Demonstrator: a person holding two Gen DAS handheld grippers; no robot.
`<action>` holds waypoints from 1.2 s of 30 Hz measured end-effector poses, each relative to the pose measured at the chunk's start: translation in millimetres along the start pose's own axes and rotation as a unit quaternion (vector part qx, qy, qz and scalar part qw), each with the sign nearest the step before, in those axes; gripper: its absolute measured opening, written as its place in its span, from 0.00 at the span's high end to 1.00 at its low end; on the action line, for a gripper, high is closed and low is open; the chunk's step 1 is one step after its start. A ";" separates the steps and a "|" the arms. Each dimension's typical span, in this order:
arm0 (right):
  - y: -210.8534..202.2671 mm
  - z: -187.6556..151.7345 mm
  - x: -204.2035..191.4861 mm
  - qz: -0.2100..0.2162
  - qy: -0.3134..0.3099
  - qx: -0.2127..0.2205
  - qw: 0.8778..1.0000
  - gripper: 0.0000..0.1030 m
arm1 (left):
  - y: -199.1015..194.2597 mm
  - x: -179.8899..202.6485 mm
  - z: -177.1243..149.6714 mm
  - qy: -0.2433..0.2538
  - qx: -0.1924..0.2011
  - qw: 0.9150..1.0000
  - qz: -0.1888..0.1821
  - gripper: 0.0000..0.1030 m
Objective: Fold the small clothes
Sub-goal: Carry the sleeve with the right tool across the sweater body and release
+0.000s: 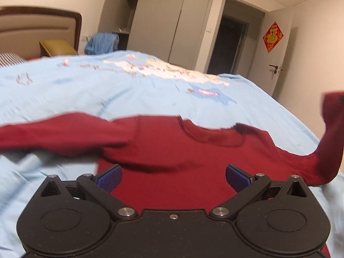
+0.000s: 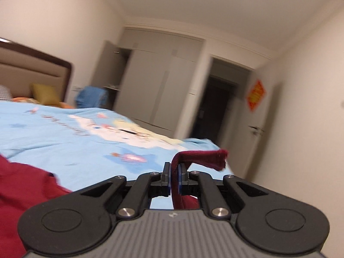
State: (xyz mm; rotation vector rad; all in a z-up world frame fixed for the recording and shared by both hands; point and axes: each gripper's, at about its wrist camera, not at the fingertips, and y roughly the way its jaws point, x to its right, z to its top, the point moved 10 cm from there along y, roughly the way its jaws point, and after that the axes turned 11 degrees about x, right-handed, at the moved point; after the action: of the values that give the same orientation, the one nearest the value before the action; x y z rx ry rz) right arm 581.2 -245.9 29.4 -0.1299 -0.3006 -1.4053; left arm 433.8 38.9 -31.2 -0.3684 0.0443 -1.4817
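- at the bottom of the left wrist view, the left claw (image 1: 173, 177) stands wide apart and empty, its blue pads (image 1: 109, 177) spread over the body of a dark red long-sleeved top (image 1: 172, 150).
- at the bottom of the right wrist view, the right claw (image 2: 174, 178) is pressed together on a strip of the same red cloth; the sleeve end (image 2: 204, 158) rises from between the pads and flops over to the right, off the bed.
- the top lies flat on the bed, filling the lower middle of the left wrist view, with its neckline (image 1: 211, 135) turned away from the camera.
- one sleeve (image 1: 53, 132) stretches along the cover to the left edge of the frame; the other runs to the right edge and climbs upward there.
- in the right wrist view more of the top shows as a red mass in the lower left corner.
- under it lies a light blue bed cover (image 1: 86, 92) with a blurred cartoon print at frame centre.
- farther back, in the upper left, stand a brown headboard (image 1: 43, 23) and a mustard cushion (image 1: 59, 46).
- a blue heap of cloth (image 1: 102, 42) sits past the far edge of the bed.
- against the far wall are grey wardrobe doors (image 1: 172, 21), a dark doorway (image 1: 229, 45) at upper centre right, and a white door bearing a red diamond decoration (image 1: 273, 36).
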 end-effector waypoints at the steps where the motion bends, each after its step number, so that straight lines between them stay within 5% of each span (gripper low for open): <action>1: 1.1 4.1 -23.0 0.020 -0.004 0.002 1.000 0.93 | -4.3 -3.9 4.1 0.002 0.005 1.000 0.005 0.01; 9: 6.1 -20.9 -189.4 0.145 -0.081 -0.026 0.986 0.93 | -32.1 -42.2 23.4 -0.011 0.025 0.999 0.035 0.01; 16: -33.0 -62.7 -276.0 0.216 -0.161 -0.067 0.961 0.93 | -41.1 -69.1 21.1 -0.016 0.026 0.998 0.057 0.01; 22: -77.3 -90.0 -283.6 0.255 -0.171 -0.093 0.947 0.84 | -33.2 -64.0 13.4 -0.038 0.020 0.998 0.040 0.01; 25: -96.5 -92.6 -271.4 0.257 -0.160 -0.100 0.948 0.57 | -25.8 -53.3 6.2 -0.041 0.009 0.999 0.025 0.01; 30: -117.6 -95.8 -226.5 0.206 -0.126 -0.106 0.965 0.29 | -3.8 -29.1 -8.6 -0.018 -0.011 1.000 0.007 0.01; 36: -126.2 -119.2 -159.7 0.114 -0.061 -0.147 0.981 0.13 | 20.7 -15.6 -46.1 0.022 -0.057 0.998 0.025 0.01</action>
State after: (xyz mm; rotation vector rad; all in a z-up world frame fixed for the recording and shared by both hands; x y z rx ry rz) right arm 451.2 -146.8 -140.7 -0.4810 -0.1695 -1.2088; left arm 440.5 45.1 -83.3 -0.4244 0.1716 -1.4420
